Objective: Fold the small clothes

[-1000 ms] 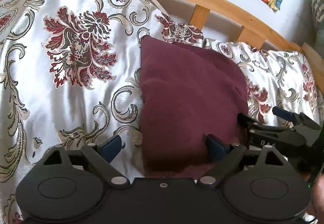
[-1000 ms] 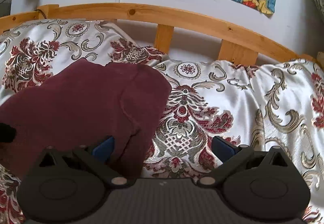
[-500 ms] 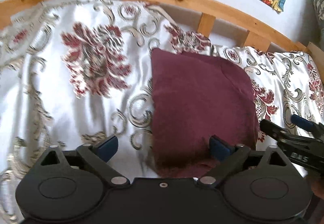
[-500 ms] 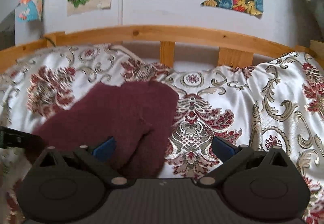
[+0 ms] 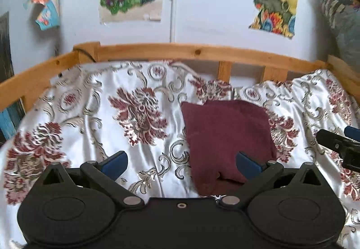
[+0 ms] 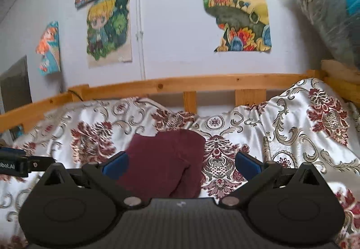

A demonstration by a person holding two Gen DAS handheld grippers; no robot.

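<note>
A folded maroon garment (image 5: 227, 134) lies flat on a white bedspread (image 5: 94, 118) patterned with red flowers and grey scrolls, inside a wooden bed frame (image 5: 171, 52) that holds nothing else in view. The left gripper (image 5: 181, 162) hangs above the spread, its jaws, which have just been opening, spread to their widest with nothing between the blue pads; the garment's near edge sits behind its right finger. The right gripper (image 6: 181, 162) also stands wide open and empty, the garment lying on the spread beyond its left finger. Colourful posters (image 6: 238, 12) hang on the pale wall behind the rail.
</note>
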